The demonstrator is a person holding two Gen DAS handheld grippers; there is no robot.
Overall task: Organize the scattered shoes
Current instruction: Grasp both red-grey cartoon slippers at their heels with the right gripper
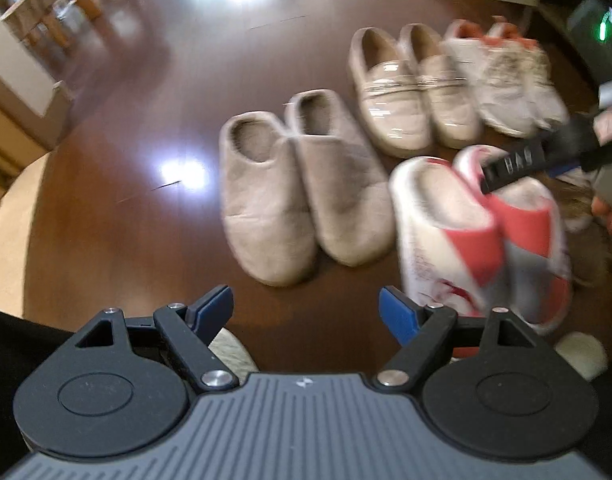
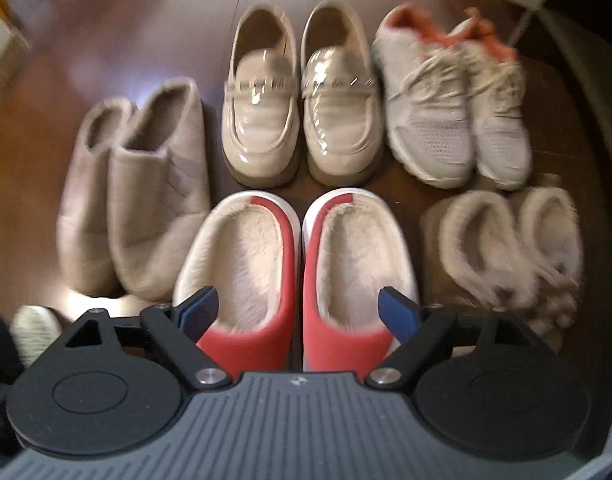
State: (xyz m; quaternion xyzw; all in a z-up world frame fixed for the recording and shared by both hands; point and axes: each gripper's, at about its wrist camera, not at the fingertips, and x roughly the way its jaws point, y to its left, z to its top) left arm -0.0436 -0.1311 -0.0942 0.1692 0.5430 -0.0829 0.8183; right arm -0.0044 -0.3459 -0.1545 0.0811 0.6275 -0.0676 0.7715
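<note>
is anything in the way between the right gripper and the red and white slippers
Nothing visible. In the right wrist view the right gripper hangs open directly over the red and white slippers, with only air between fingers and slippers. The glossy loafers and grey felt slippers sit clear of it.

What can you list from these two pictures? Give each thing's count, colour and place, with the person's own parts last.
Grey slippers: two, grey-beige, left, side by side.
Loafers: two, glossy cream, back middle.
Trainers: two, white with orange collars, back right.
Red slippers: two, red and white, fleece-lined, front middle, below the right gripper.
Fluffy slippers: two, pale, blurred, front right.
Floor: one, dark glossy wood.
Left gripper: one, black with blue pads, open, empty.
Right gripper: one, same colours, open over the red slippers.
</note>
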